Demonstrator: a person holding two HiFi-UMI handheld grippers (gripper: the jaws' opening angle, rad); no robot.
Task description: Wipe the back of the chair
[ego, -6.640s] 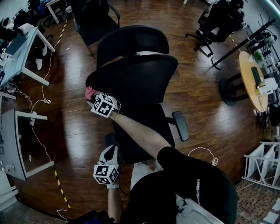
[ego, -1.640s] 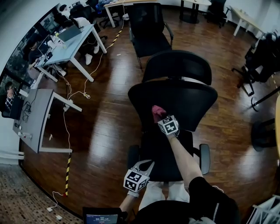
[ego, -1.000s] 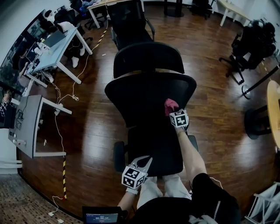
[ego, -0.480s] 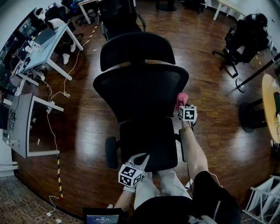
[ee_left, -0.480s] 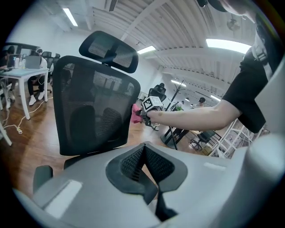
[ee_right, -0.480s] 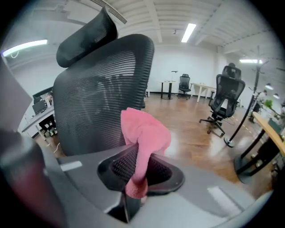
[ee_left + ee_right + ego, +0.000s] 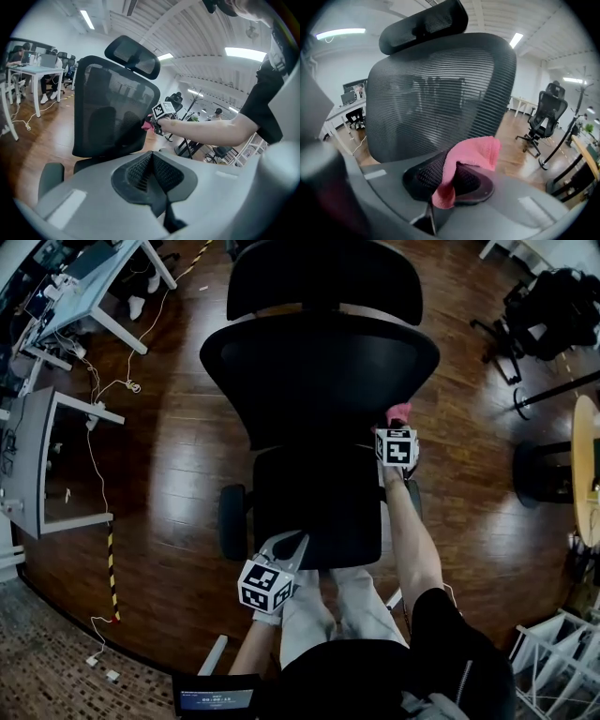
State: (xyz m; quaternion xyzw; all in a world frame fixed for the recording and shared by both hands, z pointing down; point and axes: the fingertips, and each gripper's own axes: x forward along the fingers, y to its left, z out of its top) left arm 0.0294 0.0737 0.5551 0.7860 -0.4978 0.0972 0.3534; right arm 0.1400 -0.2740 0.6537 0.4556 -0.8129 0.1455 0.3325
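A black mesh office chair stands before me; its back (image 7: 319,371) and headrest (image 7: 323,277) fill the top of the head view. My right gripper (image 7: 397,427) is shut on a pink cloth (image 7: 399,412) at the lower right edge of the chair back. In the right gripper view the pink cloth (image 7: 466,161) hangs folded over the jaws, just in front of the mesh back (image 7: 440,89). My left gripper (image 7: 286,545) hangs low behind the seat (image 7: 319,507), shut and holding nothing. In the left gripper view, the chair back (image 7: 112,110) and pink cloth (image 7: 149,123) show.
Wood floor lies all around. Desks (image 7: 66,277) and a grey table (image 7: 28,456) stand at the left, with cables and striped tape (image 7: 111,568) on the floor. Another black chair (image 7: 553,296) and a round table (image 7: 586,465) are at the right. People sit at desks (image 7: 28,61).
My right gripper has carried the pink cloth across the chair back from its left side to its lower right edge. The left gripper has stayed low behind the seat.
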